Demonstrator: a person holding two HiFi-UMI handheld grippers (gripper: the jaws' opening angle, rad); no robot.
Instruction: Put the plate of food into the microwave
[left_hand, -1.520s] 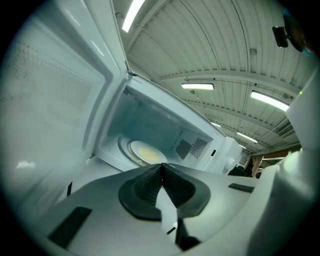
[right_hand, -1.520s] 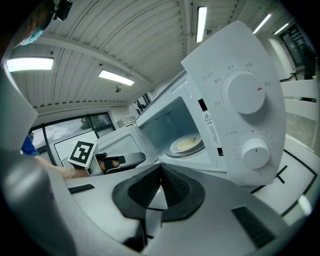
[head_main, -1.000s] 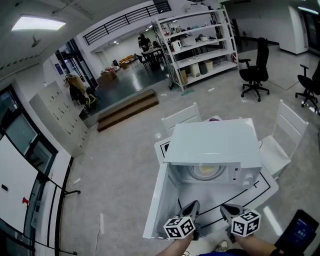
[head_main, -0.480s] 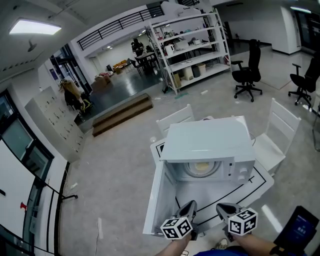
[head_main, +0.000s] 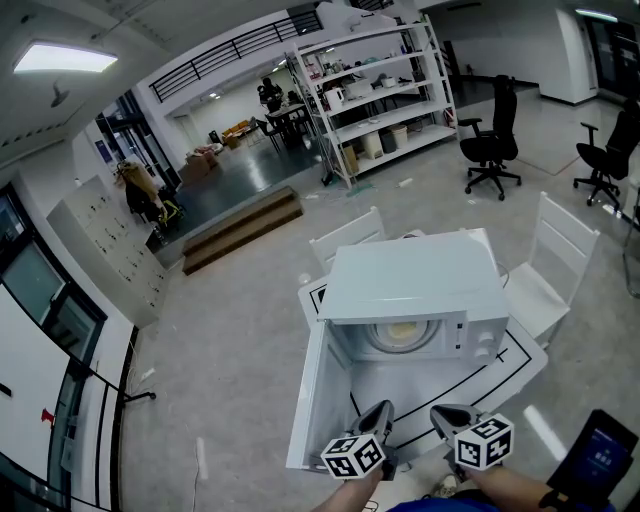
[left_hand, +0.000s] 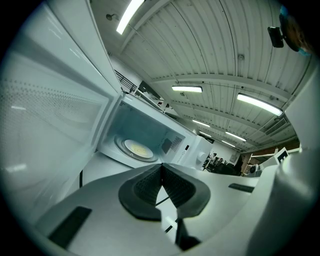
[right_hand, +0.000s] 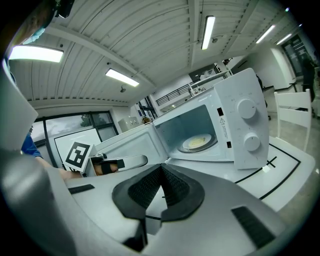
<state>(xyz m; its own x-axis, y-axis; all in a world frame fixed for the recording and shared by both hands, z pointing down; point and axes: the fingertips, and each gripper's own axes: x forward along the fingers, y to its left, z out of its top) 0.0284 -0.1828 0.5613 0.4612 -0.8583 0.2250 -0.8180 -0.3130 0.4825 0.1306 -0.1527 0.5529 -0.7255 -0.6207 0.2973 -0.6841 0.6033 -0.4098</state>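
1. The left gripper (left_hand: 161, 169) is clenched: its ribbed pads meet along one line and nothing is between them. In the head view it sits at 6 o'clock, pointing toward 12.
2. The right gripper (right_hand: 161, 168) is clenched the same way, pads together and empty. It is just beside the left one, on its 3 o'clock side, and neither touches anything.
3. Both hover over a white table (head_main: 520, 366) marked with black lines. The near strip of tabletop in front of the jaws is bare.
4. At 12 o'clock from the jaws stands the white microwave (head_main: 415, 285), its cavity facing them. Its door (head_main: 310, 400) is swung wide open, running down the 9 to 10 o'clock side of the left gripper like a wall.
5. The plate of food (head_main: 403, 338) is already inside the cavity, lying flat on the turntable.
6. Two knobs (right_hand: 246, 107) sit on the panel at the cavity's 3 o'clock side.
7. The table's edge runs at 3 to 4 o'clock of the right gripper, and a dark device with a lit screen (head_main: 598, 462) shows beyond it.
8. White chairs stand at the table's 11 o'clock (head_main: 345, 238) and 2 o'clock (head_main: 560, 252).
9. Farther out, grey floor (head_main: 230, 340) lies open at 9 o'clock. Low steps (head_main: 240, 228) are at 10 o'clock, white shelving (head_main: 375, 80) at 12 and black office chairs (head_main: 490, 145) at 1 to 2 o'clock.
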